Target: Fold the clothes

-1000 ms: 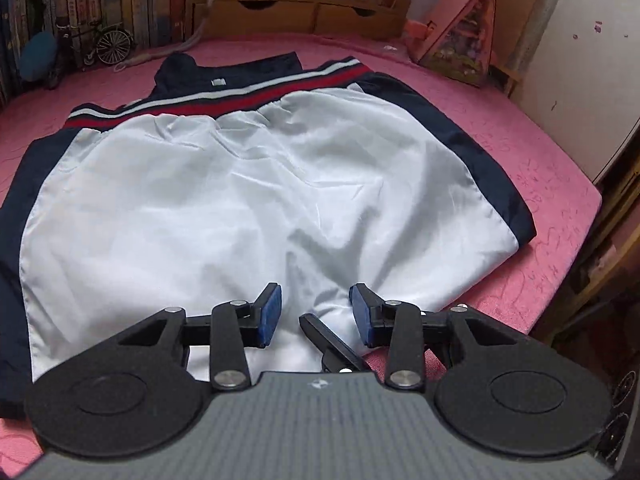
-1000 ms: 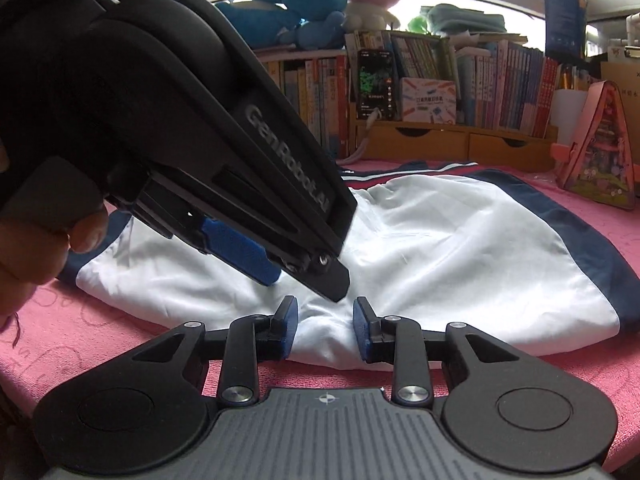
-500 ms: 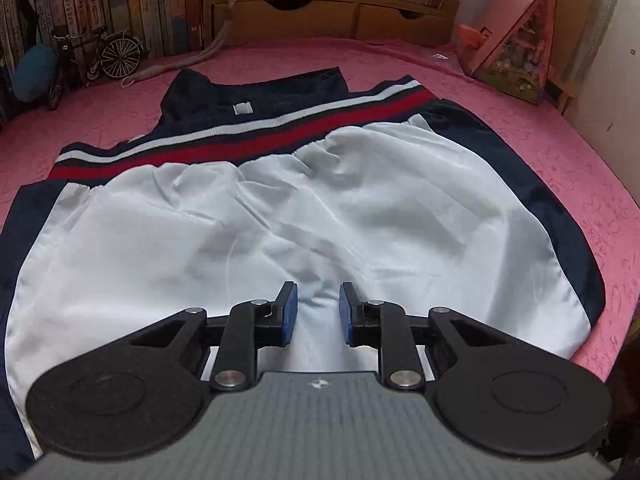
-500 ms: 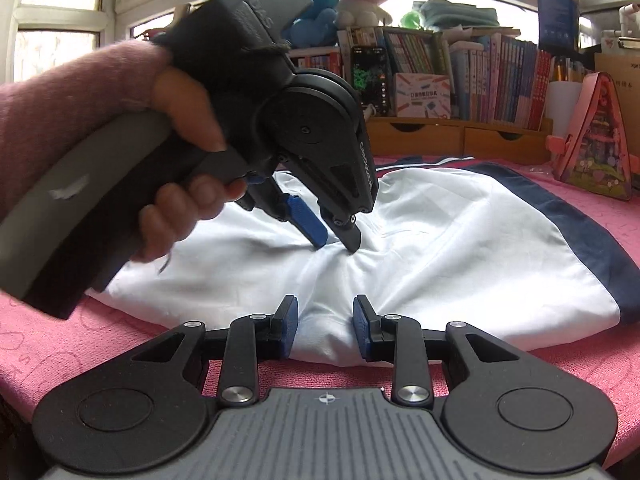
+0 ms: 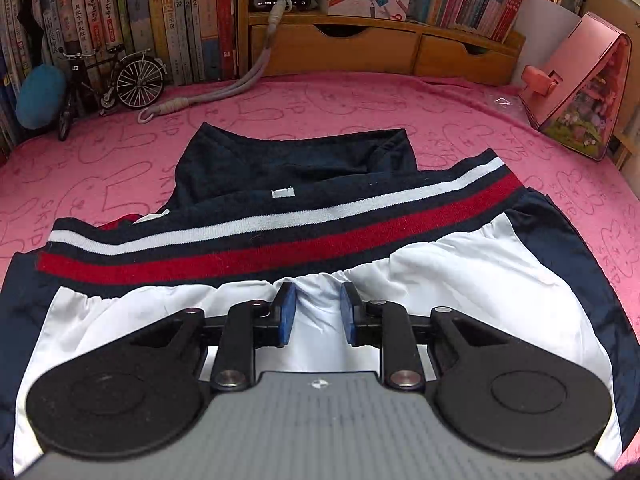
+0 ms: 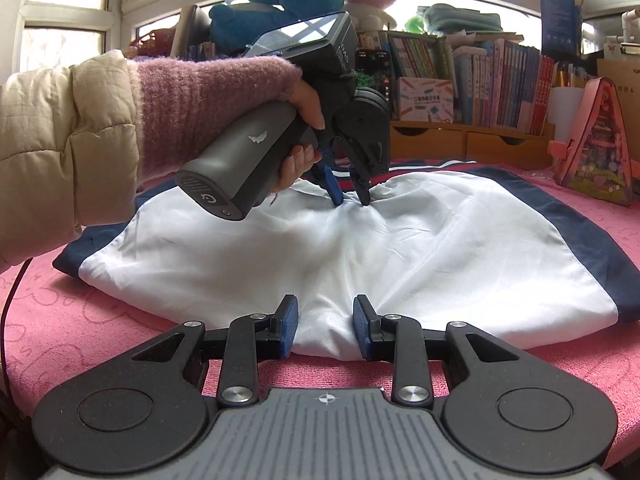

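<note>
Running off the left wrist view's lower left and lower right edges: the shorts (image 5: pixel 460 280), with the near hem lying hidden beneath the left tongs (image 5: pixel 318 314) body. Covering part of the waistband (image 6: pixel 424 166) in the right wrist view: the hand (image 6: pixel 298 160) and the held tool. Being cut by the left edge: the sleeve (image 6: pixel 72 148). Staying too small to read: most spines of the books (image 5: pixel 132 12).
</note>
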Motion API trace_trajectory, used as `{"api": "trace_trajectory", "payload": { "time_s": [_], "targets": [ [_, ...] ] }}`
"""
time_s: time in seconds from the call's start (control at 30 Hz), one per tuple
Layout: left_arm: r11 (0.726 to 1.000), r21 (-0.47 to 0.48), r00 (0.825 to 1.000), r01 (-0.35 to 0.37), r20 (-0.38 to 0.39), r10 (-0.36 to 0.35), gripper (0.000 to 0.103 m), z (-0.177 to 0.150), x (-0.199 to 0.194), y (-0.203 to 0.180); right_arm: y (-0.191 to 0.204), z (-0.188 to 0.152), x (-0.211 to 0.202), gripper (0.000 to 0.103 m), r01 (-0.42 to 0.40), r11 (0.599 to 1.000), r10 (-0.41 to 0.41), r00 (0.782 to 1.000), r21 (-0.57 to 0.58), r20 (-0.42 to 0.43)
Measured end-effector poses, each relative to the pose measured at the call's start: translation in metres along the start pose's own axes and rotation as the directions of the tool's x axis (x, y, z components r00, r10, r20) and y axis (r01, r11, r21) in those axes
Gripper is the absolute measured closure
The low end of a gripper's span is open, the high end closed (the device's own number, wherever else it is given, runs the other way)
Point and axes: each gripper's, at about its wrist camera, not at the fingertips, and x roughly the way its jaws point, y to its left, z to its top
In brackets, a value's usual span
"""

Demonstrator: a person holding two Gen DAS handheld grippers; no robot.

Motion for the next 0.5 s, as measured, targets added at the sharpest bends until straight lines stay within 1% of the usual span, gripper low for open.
{"api": "trace_trajectory", "payload": {
  "time_s": [0.03, 0.07, 0.13, 0.23, 0.3, 0.4, 0.47, 0.5],
  "targets": [
    [1.0, 0.003, 1.0, 0.01, -0.005, -0.01, 0.078, -0.004, -0.007, 0.0, -0.001, 0.0, 0.0, 0.071, -0.003, 1.0, 0.003, 1.0, -0.001, -0.002],
    [0.999, 0.01, 1.0, 0.03, -0.005, -0.03, 0.076, -0.009, -0.016, 0.0, -0.001, 0.001, 0.0, 0.071, -0.005, 1.0, 0.005, 1.0, -0.002, -0.004],
    [0.997, 0.025, 0.998, 0.07, -0.007, -0.07, 0.076, -0.02, -0.033, -0.001, -0.002, 0.001, 0.0, 0.071, -0.009, 1.0, 0.009, 1.0, -0.003, -0.008],
    [0.99, 0.047, 0.991, 0.131, -0.01, -0.13, 0.075, -0.036, -0.06, -0.001, -0.002, 0.005, 0.0, 0.071, -0.006, 1.0, 0.006, 1.0, 0.005, -0.018],
    [0.985, 0.064, 0.987, 0.162, -0.021, -0.161, 0.075, -0.047, -0.073, -0.002, -0.001, 0.009, 0.0, 0.071, 0.006, 1.0, -0.006, 1.0, 0.008, -0.007],
    [0.983, 0.088, 0.985, 0.162, -0.069, -0.156, 0.075, -0.057, -0.07, -0.004, 0.0, 0.014, 0.004, 0.071, 0.025, 1.0, -0.025, 1.0, -0.001, -0.001],
    [0.986, 0.086, 0.987, 0.14, -0.098, -0.131, 0.075, -0.058, -0.056, -0.003, 0.0, 0.013, 0.009, 0.07, 0.03, 1.0, -0.03, 0.999, 0.0, -0.017],
    [0.987, 0.082, 0.986, 0.139, -0.101, -0.131, 0.074, -0.057, -0.048, -0.002, 0.0, 0.012, 0.011, 0.069, 0.031, 1.0, -0.031, 0.999, -0.002, -0.021]
  ]
}}
